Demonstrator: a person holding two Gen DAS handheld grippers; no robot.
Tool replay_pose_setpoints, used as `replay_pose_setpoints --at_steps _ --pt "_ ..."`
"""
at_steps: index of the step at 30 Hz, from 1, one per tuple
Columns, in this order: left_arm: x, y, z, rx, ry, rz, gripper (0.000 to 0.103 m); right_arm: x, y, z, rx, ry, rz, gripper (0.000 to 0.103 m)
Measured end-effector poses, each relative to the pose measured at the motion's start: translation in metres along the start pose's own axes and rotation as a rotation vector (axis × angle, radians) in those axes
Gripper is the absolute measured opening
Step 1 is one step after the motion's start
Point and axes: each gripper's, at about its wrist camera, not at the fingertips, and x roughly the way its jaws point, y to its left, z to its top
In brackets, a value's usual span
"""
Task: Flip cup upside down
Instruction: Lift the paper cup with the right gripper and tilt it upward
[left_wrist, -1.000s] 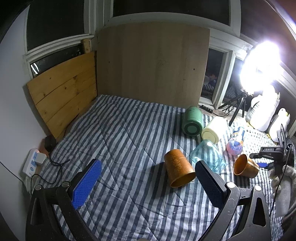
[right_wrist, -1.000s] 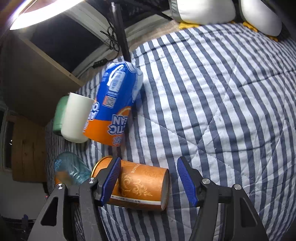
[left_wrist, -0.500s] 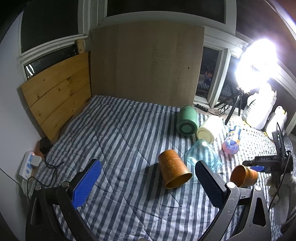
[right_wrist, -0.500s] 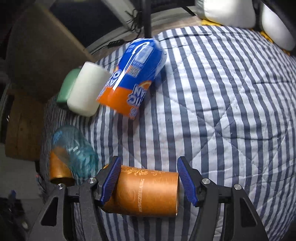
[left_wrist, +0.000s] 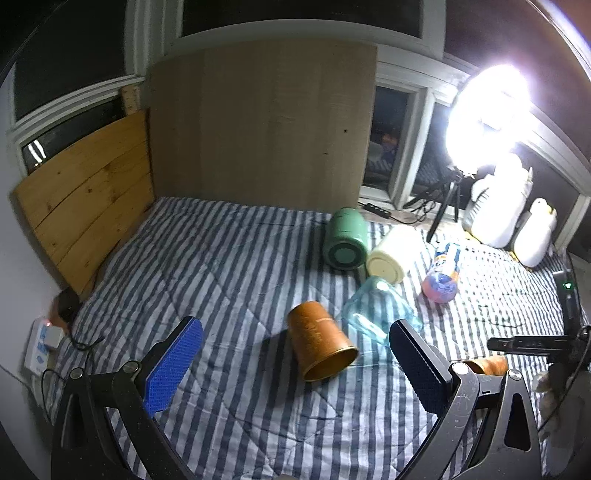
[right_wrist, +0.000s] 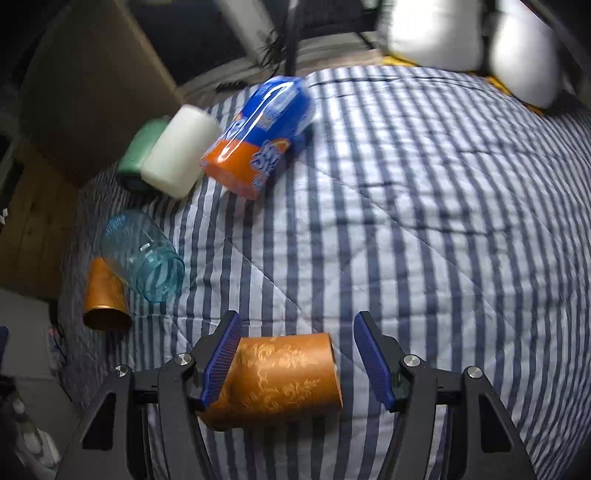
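An orange patterned cup (right_wrist: 275, 380) lies on its side on the striped bed (right_wrist: 424, 229), between the jaws of the right gripper (right_wrist: 297, 360). The jaws stand wide open: the left pad sits against the cup's end, while the right pad is clear of it — nothing is clamped.

Farther off on the bed lie a clear blue glass (right_wrist: 144, 258) and a second orange cup (right_wrist: 105, 301), touching each other, then a blue-and-orange cup (right_wrist: 258, 140), a cream cup (right_wrist: 179, 157) and a green cup (right_wrist: 142, 153), all tipped over.

The left gripper (left_wrist: 295, 369) hovers with jaws wide open and empty, the second orange cup (left_wrist: 319, 345) lying beyond them. Only this view shows the wooden headboard (left_wrist: 85, 199), a glaring lamp (left_wrist: 487, 118) and just a sliver of the patterned cup (left_wrist: 487, 365) behind its right finger.
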Motion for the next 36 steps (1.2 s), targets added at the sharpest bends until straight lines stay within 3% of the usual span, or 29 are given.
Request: replay_pose_setpoints --at_steps 5,11,14,20,28,36 --pt "0.003 -0.013 -0.001 0.053 0.004 -0.041 0.102 -0.025 -0.02 -0.031 0.164 -0.056 -0.02 0.068" --pt "0.008 -0.028 -0.008 0.103 0.024 -0.083 0.102 -0.027 -0.044 -0.085 0.369 -0.016 0.118 0.069" --pt "0.008 -0.034 -0.009 0.118 0.024 -0.095 0.102 -0.017 -0.052 -0.094 0.459 0.005 0.21 0.069" --pt "0.003 -0.036 -0.009 0.123 0.011 -0.101 0.102 -0.012 -0.063 -0.097 0.579 0.03 0.265 0.069" --pt "-0.004 -0.022 -0.012 0.1 0.008 -0.082 0.102 0.004 -0.057 -0.082 0.58 0.064 0.268 0.069" --pt "-0.009 -0.014 -0.016 0.09 0.014 -0.072 0.102 0.013 -0.046 -0.057 0.453 0.064 0.182 0.069"
